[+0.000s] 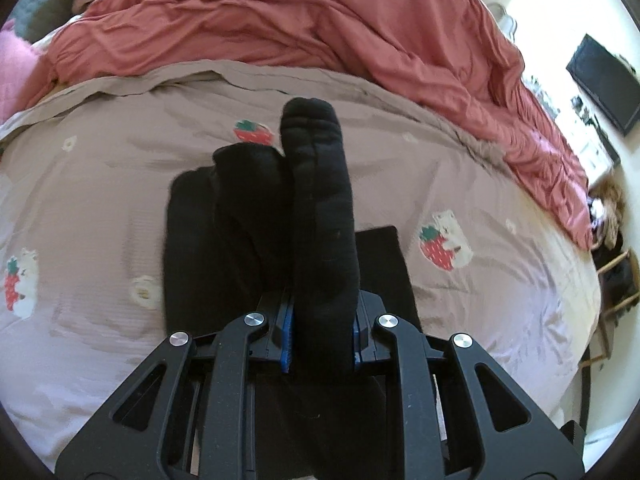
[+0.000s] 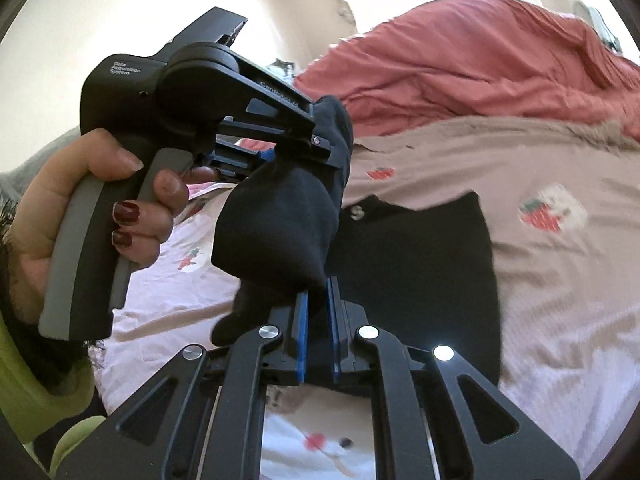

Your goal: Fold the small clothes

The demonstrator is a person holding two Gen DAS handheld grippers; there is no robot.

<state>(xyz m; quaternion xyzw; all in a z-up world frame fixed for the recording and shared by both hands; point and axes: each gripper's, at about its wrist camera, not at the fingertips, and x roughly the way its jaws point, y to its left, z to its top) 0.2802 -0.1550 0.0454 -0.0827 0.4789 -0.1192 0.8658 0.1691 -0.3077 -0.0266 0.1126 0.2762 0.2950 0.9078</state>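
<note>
A black sock (image 1: 320, 208) is held in the air over the bed. My left gripper (image 1: 322, 320) is shut on one end of the sock, which stands up between the blue pads. My right gripper (image 2: 318, 312) is shut on the other end of the same sock (image 2: 280, 224). The left gripper (image 2: 320, 148) shows in the right wrist view, held by a hand with dark red nails, close in front of the right one. A black garment (image 2: 424, 264) lies flat on the bedsheet below; it also shows in the left wrist view (image 1: 192, 240).
The bed has a mauve sheet with strawberry prints (image 1: 480, 184). A crumpled red duvet (image 1: 320, 28) is heaped at the far side. A wooden chair (image 1: 618, 280) and a dark screen (image 1: 604, 80) stand beyond the bed's right edge.
</note>
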